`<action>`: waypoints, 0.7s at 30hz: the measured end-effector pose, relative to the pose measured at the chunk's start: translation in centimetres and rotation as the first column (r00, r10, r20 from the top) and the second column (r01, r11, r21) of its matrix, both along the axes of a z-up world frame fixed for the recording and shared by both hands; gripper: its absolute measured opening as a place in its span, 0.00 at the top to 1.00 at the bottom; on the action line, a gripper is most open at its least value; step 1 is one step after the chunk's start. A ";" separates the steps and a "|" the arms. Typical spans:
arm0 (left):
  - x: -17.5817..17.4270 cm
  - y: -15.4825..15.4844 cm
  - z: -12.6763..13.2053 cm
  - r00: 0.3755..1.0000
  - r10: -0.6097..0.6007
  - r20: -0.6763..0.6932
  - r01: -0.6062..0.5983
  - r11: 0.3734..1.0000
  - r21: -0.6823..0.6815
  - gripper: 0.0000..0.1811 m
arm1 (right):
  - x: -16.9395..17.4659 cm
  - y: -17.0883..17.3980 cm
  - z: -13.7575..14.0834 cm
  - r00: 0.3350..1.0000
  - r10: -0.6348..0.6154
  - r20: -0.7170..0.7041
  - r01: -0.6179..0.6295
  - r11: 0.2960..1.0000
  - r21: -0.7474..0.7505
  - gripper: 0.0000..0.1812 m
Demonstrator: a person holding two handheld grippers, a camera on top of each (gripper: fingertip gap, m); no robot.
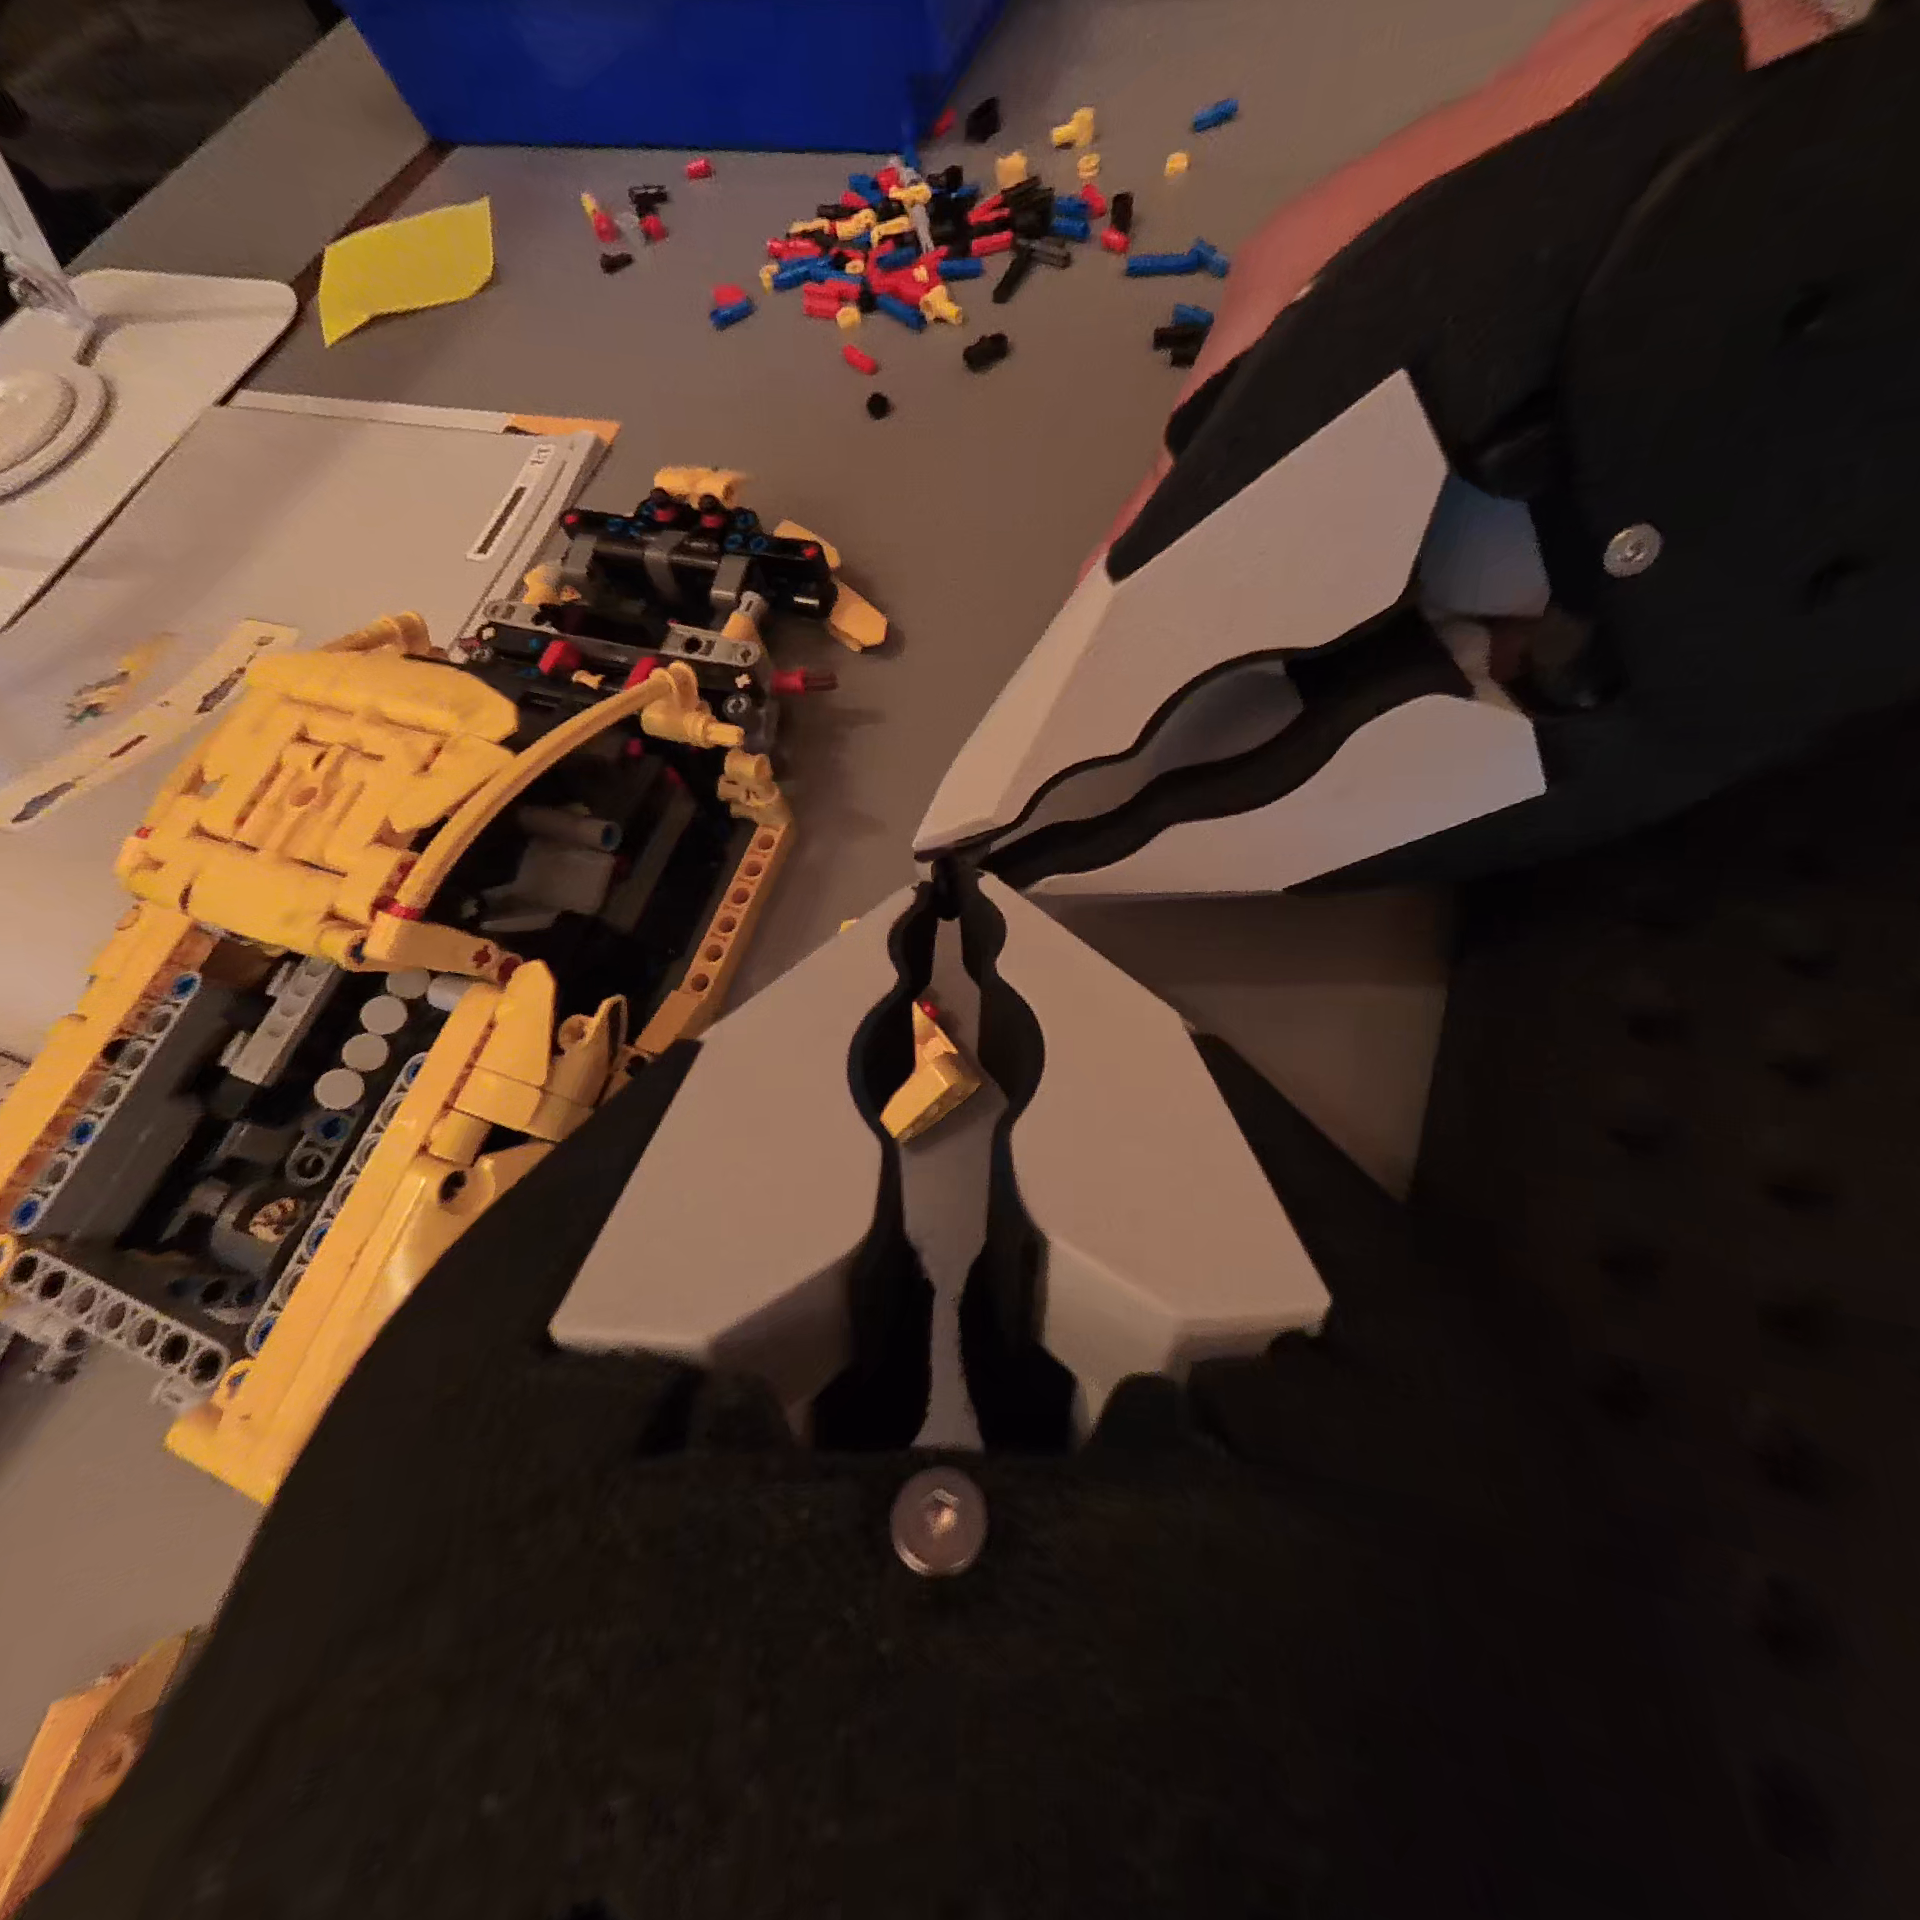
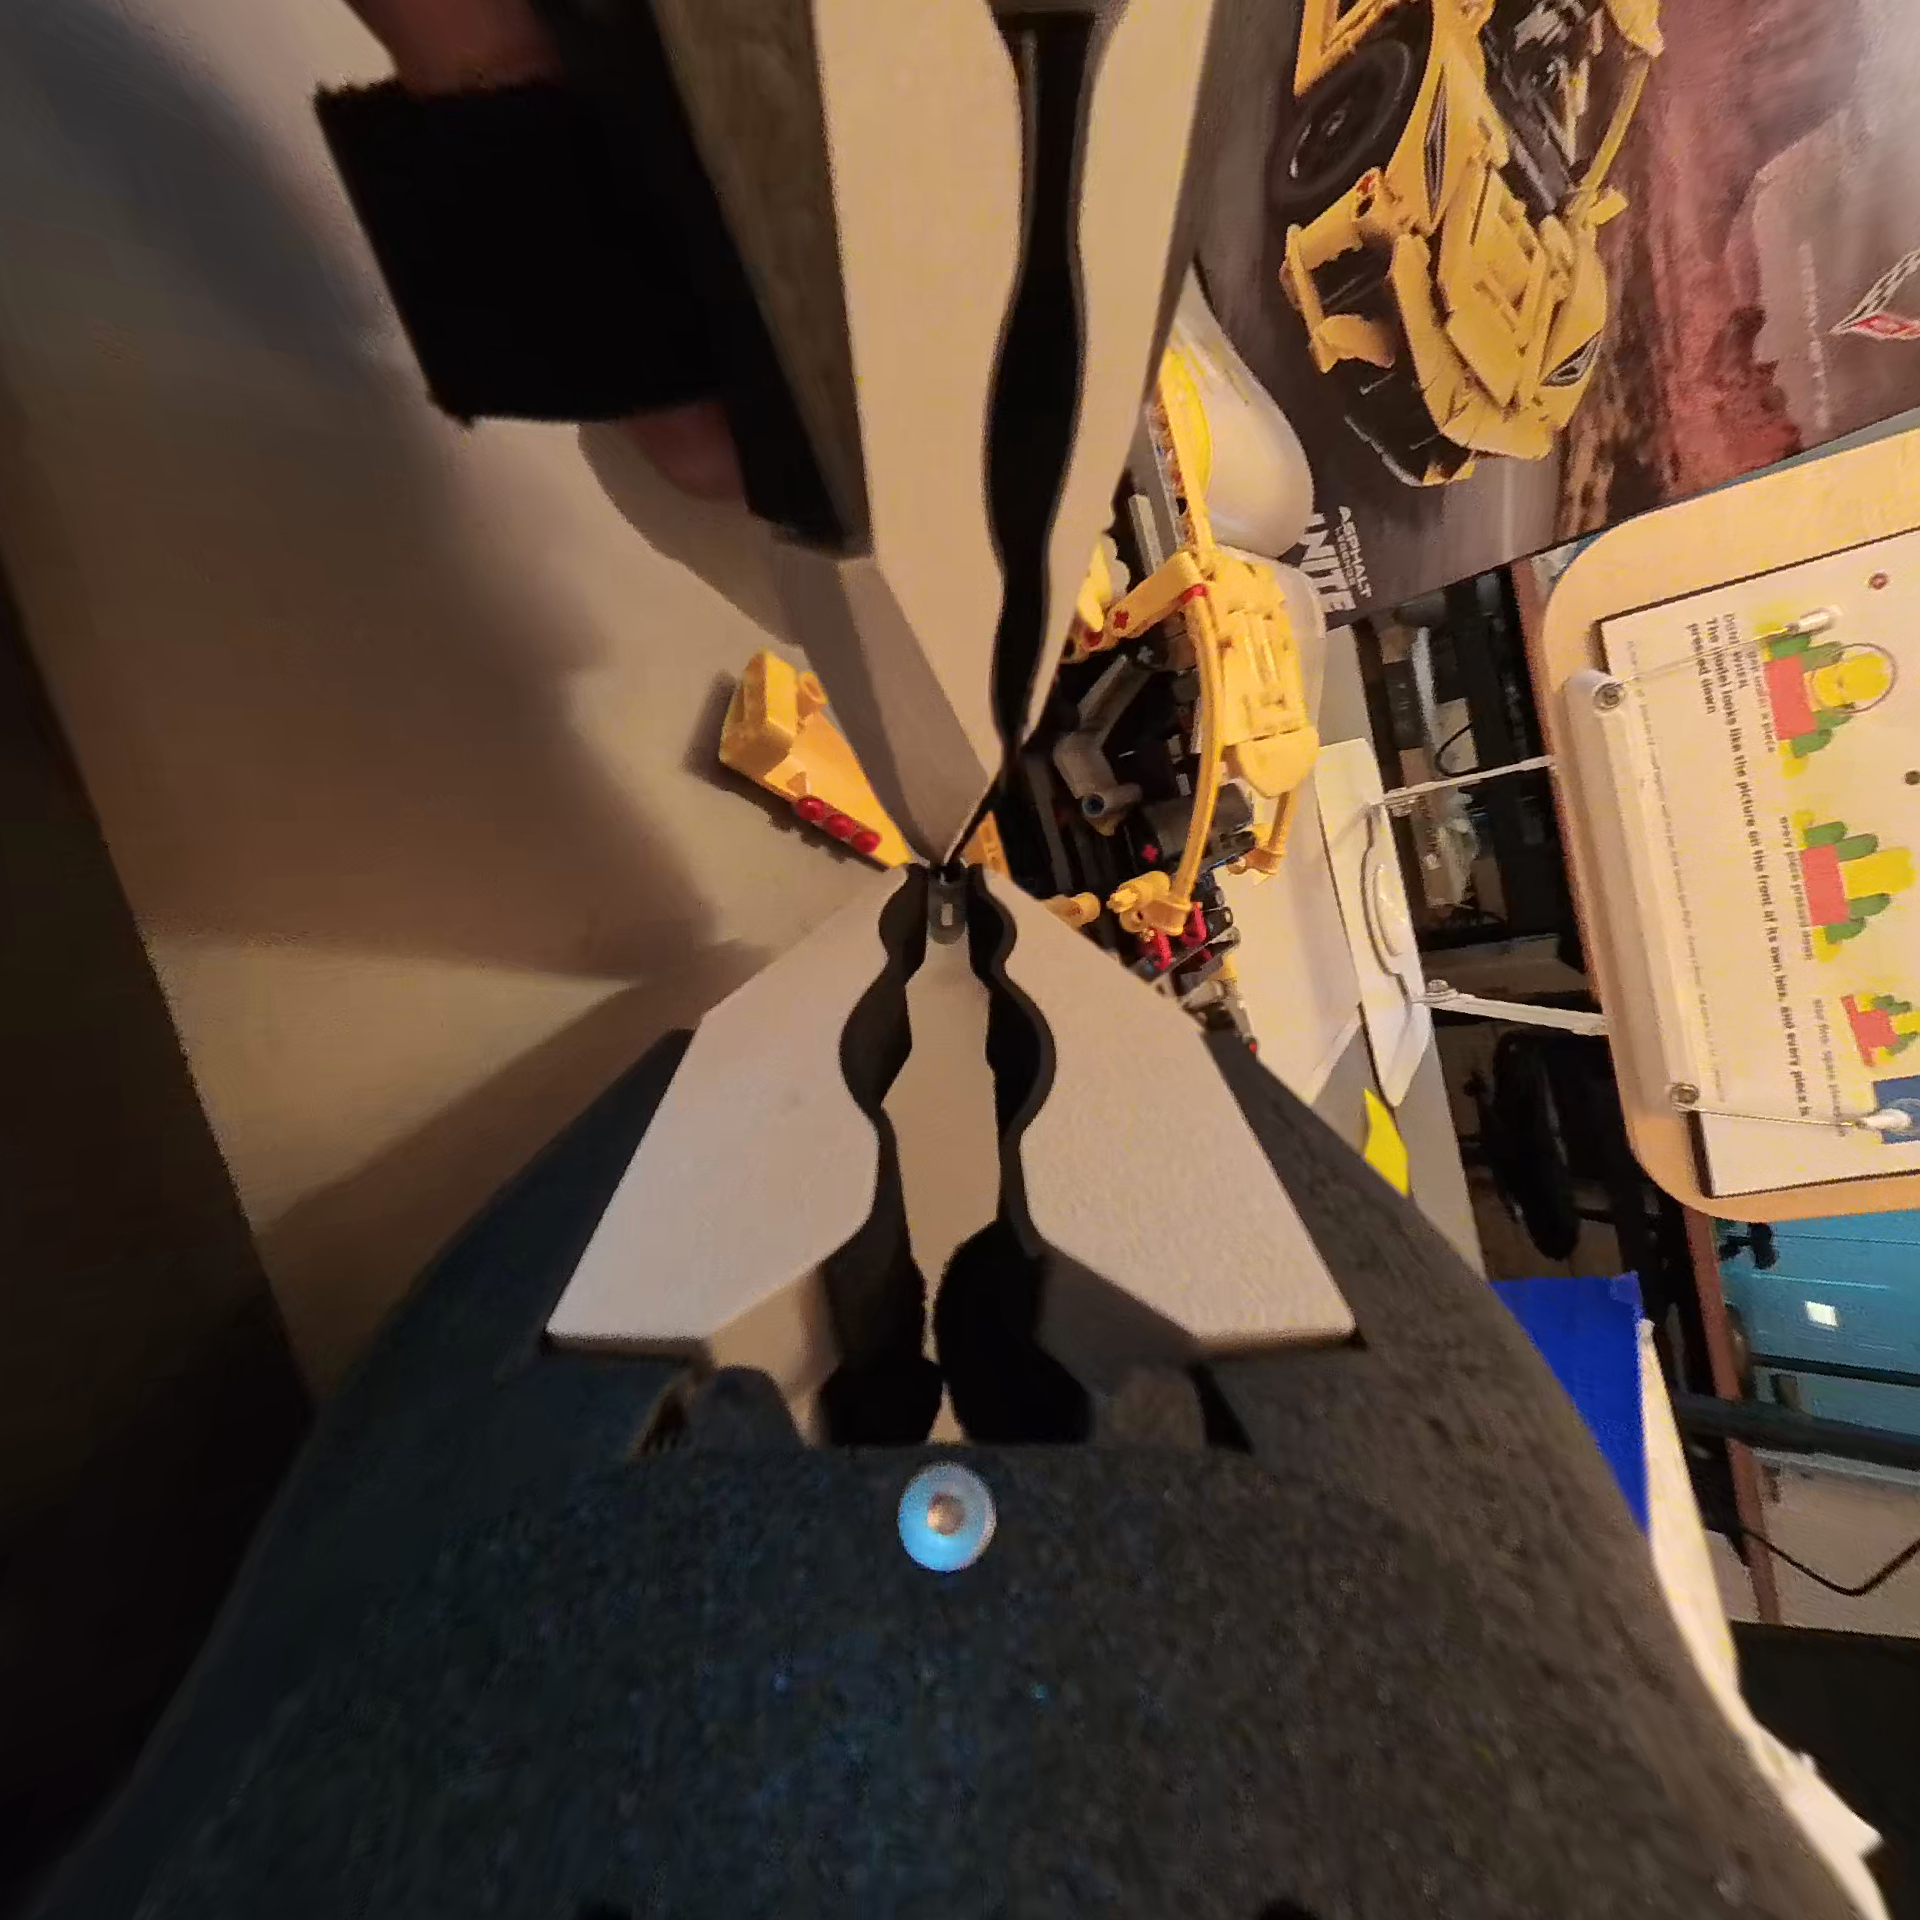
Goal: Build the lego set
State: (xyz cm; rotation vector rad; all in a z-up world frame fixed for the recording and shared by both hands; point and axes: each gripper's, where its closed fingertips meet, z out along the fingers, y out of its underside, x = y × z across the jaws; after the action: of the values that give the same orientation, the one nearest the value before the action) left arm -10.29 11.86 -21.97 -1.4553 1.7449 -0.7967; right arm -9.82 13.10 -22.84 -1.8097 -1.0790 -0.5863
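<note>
At the centre of both wrist views the two tongs meet tip to tip over the grey tabletop [image 1: 987, 499]. The left tongs [image 1: 943, 902] are closed down narrow on a small black pin [image 1: 945, 894]; the right tongs [image 1: 961, 847], coming in from the upper right of the left wrist frame, are nearly closed and pinch the same spot from the other side. In the right wrist view the right tongs [image 2: 948, 902] grip a small dark grey connector [image 2: 948, 914], with the left tongs [image 2: 971, 821] reaching down from the top of the frame. A small yellow piece [image 1: 930, 1086] shows through the gap between the left fingers.

The half-built yellow car [image 1: 343, 935] lies on the tabletop at the left of the left wrist frame, partly on the open instruction booklet [image 1: 312, 499]. A scatter of loose pieces [image 1: 935, 249] in red, blue, yellow and black sits near the top, just below a blue bin [image 1: 665, 73]. A yellow paper scrap [image 1: 405, 265] lies at upper left. The set's box [image 2: 1558, 208] fills the upper right of the right wrist view.
</note>
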 end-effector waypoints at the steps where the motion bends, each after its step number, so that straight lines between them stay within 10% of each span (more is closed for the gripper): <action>1: 0.0 0.0 -0.2 1.000 0.009 -0.009 -0.009 1.000 -0.004 0.98 | 0.0 0.0 -0.2 1.000 0.001 -0.009 -0.001 1.000 -0.008 0.97; 11: 0.7 0.2 -2.3 0.988 0.083 -0.129 -0.094 0.992 -0.084 0.98 | 0.6 0.1 -2.3 0.987 -0.035 0.155 0.047 0.996 -0.073 0.97; 21: 1.3 0.2 -2.8 0.982 0.059 -0.178 -0.089 0.982 -0.165 0.98 | 0.8 0.0 -3.0 0.999 -0.051 0.016 0.053 0.987 -0.149 0.98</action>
State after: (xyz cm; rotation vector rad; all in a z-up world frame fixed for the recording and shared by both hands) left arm -9.03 12.01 -24.78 -1.7402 1.7721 -0.8198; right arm -8.99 13.13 -25.85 -1.9717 -1.1114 -0.5603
